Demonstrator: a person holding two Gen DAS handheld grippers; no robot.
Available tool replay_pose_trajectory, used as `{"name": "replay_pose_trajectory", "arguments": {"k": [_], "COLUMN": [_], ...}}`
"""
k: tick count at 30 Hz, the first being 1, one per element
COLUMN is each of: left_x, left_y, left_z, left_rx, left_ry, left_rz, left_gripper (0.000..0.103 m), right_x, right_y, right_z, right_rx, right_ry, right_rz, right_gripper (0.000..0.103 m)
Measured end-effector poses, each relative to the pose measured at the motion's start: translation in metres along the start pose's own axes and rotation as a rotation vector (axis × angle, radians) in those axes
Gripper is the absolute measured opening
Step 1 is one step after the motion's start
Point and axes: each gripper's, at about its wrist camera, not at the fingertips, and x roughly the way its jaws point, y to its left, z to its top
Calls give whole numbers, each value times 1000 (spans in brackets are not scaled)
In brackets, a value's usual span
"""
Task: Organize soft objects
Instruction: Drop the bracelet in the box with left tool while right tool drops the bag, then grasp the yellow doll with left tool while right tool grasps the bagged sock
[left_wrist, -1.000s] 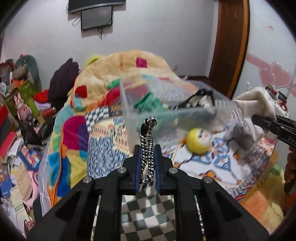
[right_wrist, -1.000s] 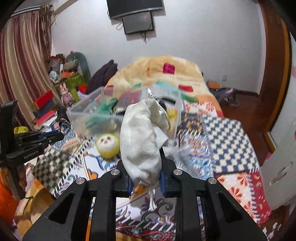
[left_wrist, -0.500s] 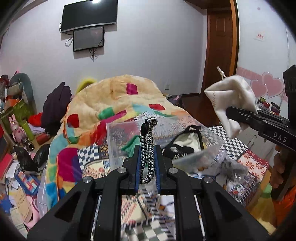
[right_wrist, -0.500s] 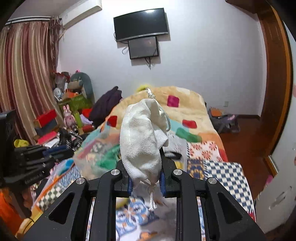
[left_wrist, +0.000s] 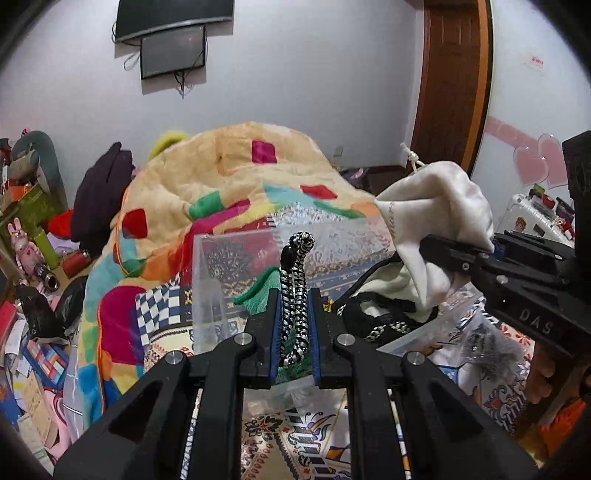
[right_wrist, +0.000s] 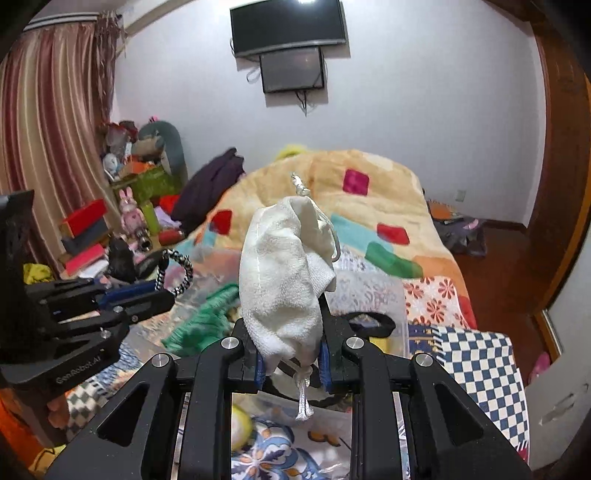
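Observation:
My left gripper (left_wrist: 293, 295) is shut on a black-and-white braided cord (left_wrist: 293, 291) whose loop stands up between the fingers; it also shows in the right wrist view (right_wrist: 177, 273). My right gripper (right_wrist: 290, 347) is shut on a cream drawstring pouch (right_wrist: 284, 273), seen from the side in the left wrist view (left_wrist: 439, 221). Both hold their items above a clear plastic bin (left_wrist: 218, 280) on the bed. The bin holds a green knit item (right_wrist: 207, 317) and a black-strapped cream bag (left_wrist: 376, 314).
A patchwork quilt (left_wrist: 221, 192) covers the bed behind the bin. Cluttered boxes and toys (right_wrist: 125, 206) lie at the left by the curtain. A yellow ball (right_wrist: 240, 424) lies on the patterned sheet. A wooden door (left_wrist: 454, 74) and a white cabinet (right_wrist: 554, 387) are at the right.
Both grippers have dipped a little and moved closer over the bin, each still holding its item. The pouch hangs lower over the bin's right side.

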Motion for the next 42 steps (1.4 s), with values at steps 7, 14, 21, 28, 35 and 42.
{"name": "replay_pose_trajectory", "arguments": {"k": [7, 14, 21, 28, 35, 42], "left_x": [21, 26, 18, -12, -46, -54], "left_y": [3, 2, 4, 3, -2, -16], "left_z": [-3, -4, -5, -3, -4, -18], "left_rx": [-14, -17, -38, -42, -45, -29], "left_ry": [58, 76, 65, -8, -82, -80], "left_rz": [-10, -2, -11, -14, -31, -44], "left_gripper": [16, 41, 55, 67, 78, 89], "right_x": [21, 24, 17, -9, -47, -59], "right_y": [-10, -7, -5, -9, -19, -34], "right_z": [-7, -9, -8, 1, 2, -18], "right_rx": [15, -13, -45, -46, -23, 5], "right_ry": [79, 111, 92, 39, -44, -7], "right_rz": [-13, -38, -74, -59, -66, -101], "right_gripper": [20, 32, 58, 59, 78, 82]}}
